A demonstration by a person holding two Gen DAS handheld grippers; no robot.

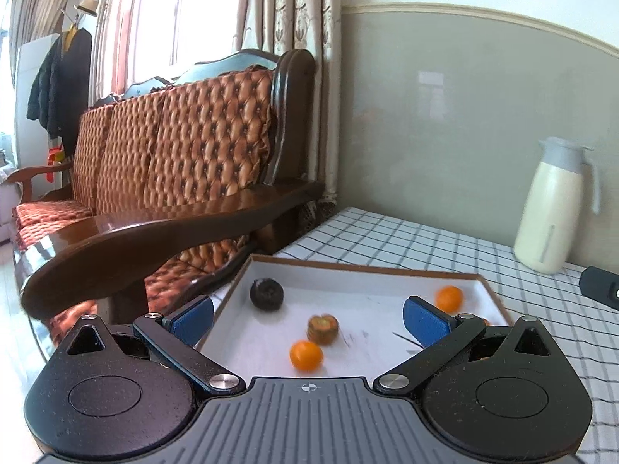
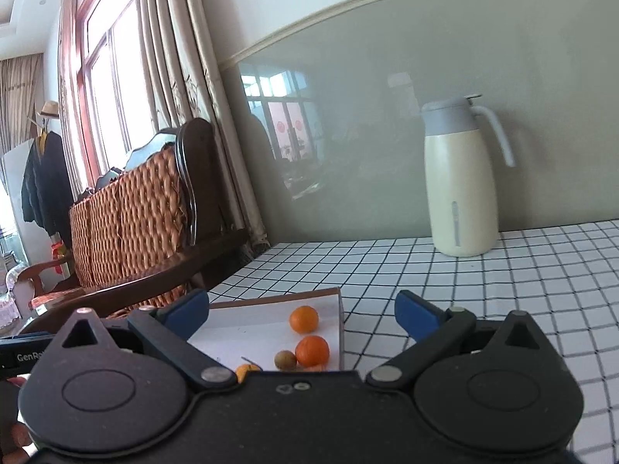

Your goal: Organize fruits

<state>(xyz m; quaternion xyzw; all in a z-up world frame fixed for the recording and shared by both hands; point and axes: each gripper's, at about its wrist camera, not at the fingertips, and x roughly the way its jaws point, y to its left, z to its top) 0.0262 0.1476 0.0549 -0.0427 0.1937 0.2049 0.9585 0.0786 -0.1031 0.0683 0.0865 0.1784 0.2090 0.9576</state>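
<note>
A shallow white cardboard tray [image 1: 348, 270] lies on the checked tablecloth. In the left wrist view it holds a dark round fruit [image 1: 266, 294], a brownish cut fruit [image 1: 323, 328] and two oranges [image 1: 306, 355] [image 1: 449, 298]. My left gripper [image 1: 307, 319] is open and empty, its blue pads either side of the tray above the fruit. In the right wrist view the tray's right wall [image 2: 340, 332] shows with two oranges [image 2: 304, 319] [image 2: 312, 350] and a small brown fruit [image 2: 285, 360]. My right gripper [image 2: 301, 311] is open and empty over the tray's right end.
A cream thermos jug [image 2: 460, 178] stands at the back of the table by the wall; it also shows in the left wrist view [image 1: 553, 208]. A wooden sofa [image 1: 166, 178] with orange cushions stands left of the table. The other gripper's dark body [image 1: 599, 288] shows at the right.
</note>
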